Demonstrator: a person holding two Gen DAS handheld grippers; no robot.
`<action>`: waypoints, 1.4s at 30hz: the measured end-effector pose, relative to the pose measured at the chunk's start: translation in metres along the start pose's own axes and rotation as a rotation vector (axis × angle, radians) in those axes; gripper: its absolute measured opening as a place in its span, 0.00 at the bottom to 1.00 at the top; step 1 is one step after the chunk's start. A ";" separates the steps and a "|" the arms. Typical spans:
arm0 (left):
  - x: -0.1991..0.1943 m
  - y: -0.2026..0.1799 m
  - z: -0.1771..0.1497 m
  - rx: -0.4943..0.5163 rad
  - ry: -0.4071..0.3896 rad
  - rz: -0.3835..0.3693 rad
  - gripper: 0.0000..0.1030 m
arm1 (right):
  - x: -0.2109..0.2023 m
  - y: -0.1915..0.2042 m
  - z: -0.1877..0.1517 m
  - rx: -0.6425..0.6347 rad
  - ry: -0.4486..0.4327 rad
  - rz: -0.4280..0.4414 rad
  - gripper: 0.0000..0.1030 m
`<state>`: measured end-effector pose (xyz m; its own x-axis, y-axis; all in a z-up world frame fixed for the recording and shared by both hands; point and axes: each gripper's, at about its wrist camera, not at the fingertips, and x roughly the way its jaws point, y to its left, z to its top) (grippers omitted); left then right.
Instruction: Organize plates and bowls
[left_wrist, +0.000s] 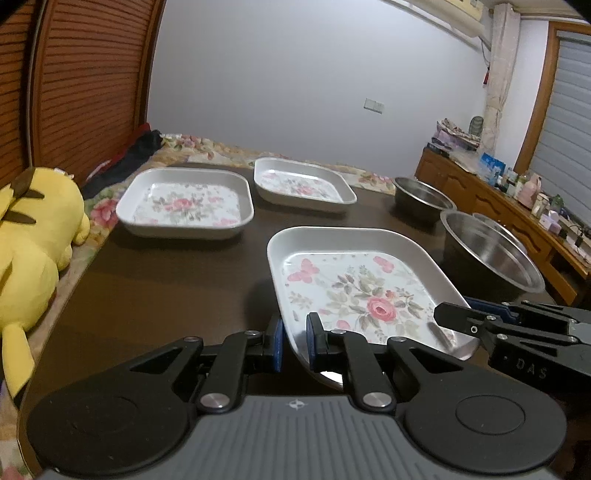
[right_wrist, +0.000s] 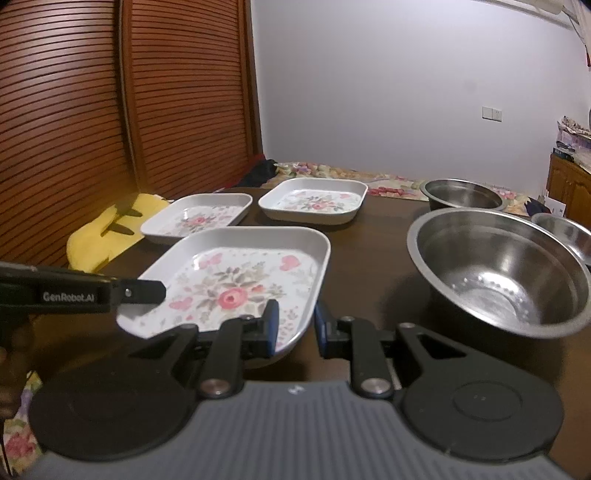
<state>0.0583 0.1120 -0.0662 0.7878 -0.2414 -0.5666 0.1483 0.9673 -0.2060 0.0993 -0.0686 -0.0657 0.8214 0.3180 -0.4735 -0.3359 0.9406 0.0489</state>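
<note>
A white square plate with a rose print (left_wrist: 362, 291) (right_wrist: 236, 280) sits nearest me, gripped by both grippers at its near edge and casting a shadow on the dark table (left_wrist: 166, 280). My left gripper (left_wrist: 294, 332) is shut on the rim at the plate's near left corner. My right gripper (right_wrist: 296, 321) is shut on the rim at the near right corner and shows in the left wrist view as the right gripper (left_wrist: 458, 310). Two matching plates (left_wrist: 184, 203) (left_wrist: 303, 184) lie farther back. A large steel bowl (right_wrist: 498, 273) stands to the right of the held plate.
Two smaller steel bowls (right_wrist: 461, 194) (right_wrist: 565, 229) stand behind the large one. A yellow plush toy (left_wrist: 33, 236) lies off the table's left edge on a floral bedspread. A wooden sideboard (left_wrist: 480, 192) with clutter runs along the right. Slatted wooden doors stand at the left.
</note>
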 end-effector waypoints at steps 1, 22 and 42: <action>-0.001 -0.001 -0.002 0.001 0.003 0.000 0.13 | -0.002 0.000 -0.002 -0.006 0.001 0.001 0.22; 0.005 -0.002 -0.014 0.026 0.036 0.026 0.13 | -0.005 -0.007 -0.024 0.085 0.078 0.067 0.22; -0.006 0.003 -0.002 -0.001 -0.018 0.062 0.49 | -0.016 -0.013 -0.019 0.090 -0.007 0.020 0.46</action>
<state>0.0526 0.1159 -0.0651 0.8058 -0.1800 -0.5642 0.0987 0.9802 -0.1717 0.0818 -0.0886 -0.0757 0.8183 0.3370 -0.4657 -0.3093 0.9410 0.1373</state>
